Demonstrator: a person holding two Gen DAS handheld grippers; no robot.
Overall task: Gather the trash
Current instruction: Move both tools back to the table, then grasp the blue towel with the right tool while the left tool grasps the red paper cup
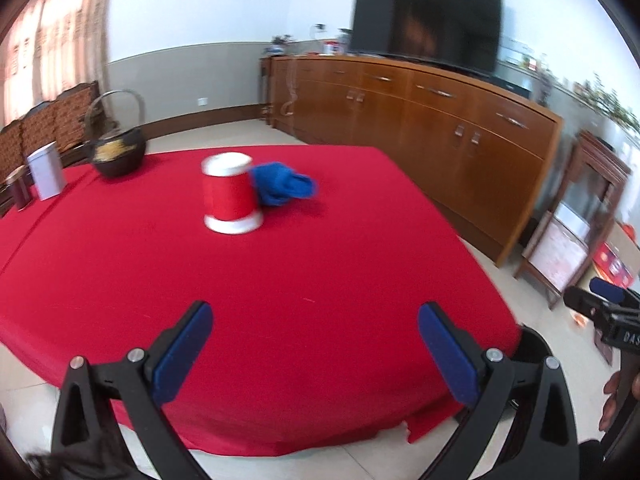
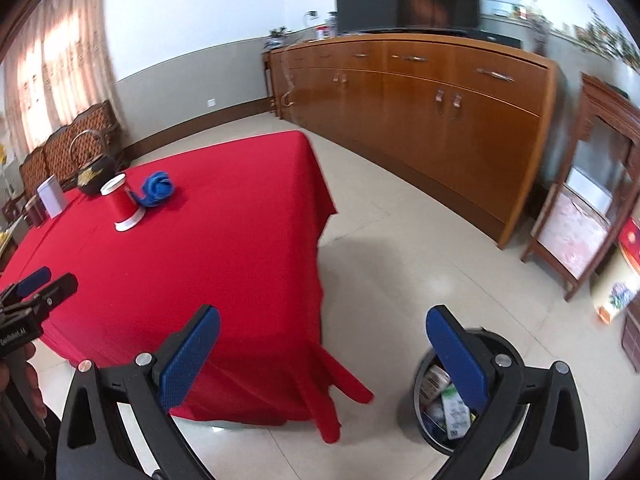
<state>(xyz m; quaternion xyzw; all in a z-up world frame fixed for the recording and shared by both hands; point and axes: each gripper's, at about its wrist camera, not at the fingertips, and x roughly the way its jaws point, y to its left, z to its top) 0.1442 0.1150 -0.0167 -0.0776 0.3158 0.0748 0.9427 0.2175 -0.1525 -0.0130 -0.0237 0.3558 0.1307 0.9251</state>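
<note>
Left wrist view: blurred a little, over the near edge of the table.
Table (image 1: 320,280): covered with red cloth, cloth corner hanging toward the tiled floor on the right.
Sideboard (image 1: 420,120): long, brown wood, behind the table along the wall, with dark television (image 1: 428,20) on top.
Trash bin (image 2: 440,396): black, round, on the floor beside the table corner, partly behind the right finger of the right gripper; holding packets and wrappers inside.
Left gripper (image 1: 314,354): released, blue pads wide apart, nothing between them, above the near part of the cloth.
Right gripper (image 2: 322,356): also released, empty, hanging over table corner and floor, just above the bin.
Basket (image 1: 118,152): dark, with hoop handle, at far left side of table.
White tin (image 1: 47,176): standing left of the basket, near a small dark can (image 1: 18,192).
Paper cup (image 1: 230,194): red with white rims, upright, mid-table, well apart from both grippers.
Blue cloth (image 1: 286,184): crumpled, just behind the cup on its right, touching or nearly touching, cannot tell which.
</note>
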